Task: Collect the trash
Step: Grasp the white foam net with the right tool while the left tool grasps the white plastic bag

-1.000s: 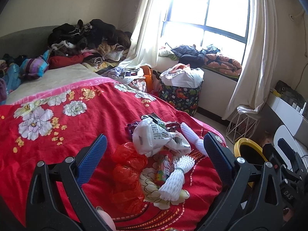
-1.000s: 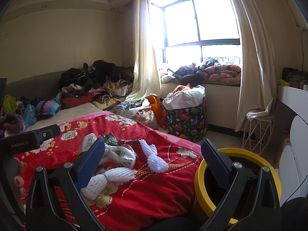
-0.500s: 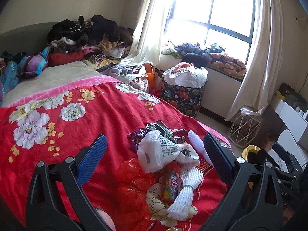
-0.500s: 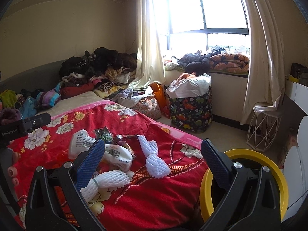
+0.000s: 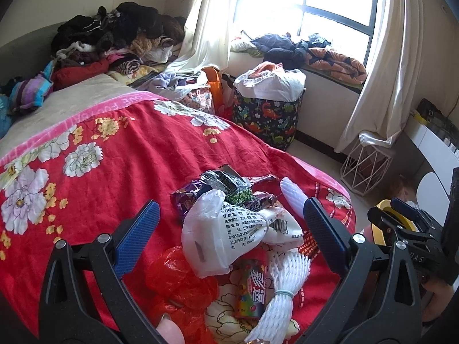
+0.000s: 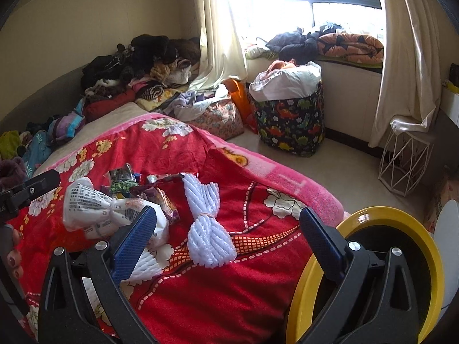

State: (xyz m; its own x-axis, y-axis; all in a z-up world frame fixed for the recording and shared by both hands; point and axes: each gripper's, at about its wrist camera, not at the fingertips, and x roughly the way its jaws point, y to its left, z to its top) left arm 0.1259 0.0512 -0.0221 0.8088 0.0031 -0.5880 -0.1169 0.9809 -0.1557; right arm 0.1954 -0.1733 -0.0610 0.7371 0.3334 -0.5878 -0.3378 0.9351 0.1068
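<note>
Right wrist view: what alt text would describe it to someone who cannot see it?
An open two-finger tool hovers over a red floral blanket strewn with trash: a white foam-net bundle tied in the middle, a knotted white printed plastic bag and snack wrappers. A yellow-rimmed round bin stands beside the bed.

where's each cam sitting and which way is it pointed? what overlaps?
Left wrist: on the left tool, open, above the red flowered blanket, facing the window over the printed white plastic bag; the right tool shows at the right edge.
Right wrist: on the right tool, open, at the bed's corner beside the yellow-rimmed bin, facing the window; fingers on the left tool show at the left edge.
Shared: blanket, white bag, white foam net sleeve, dinosaur-print basket.
</note>
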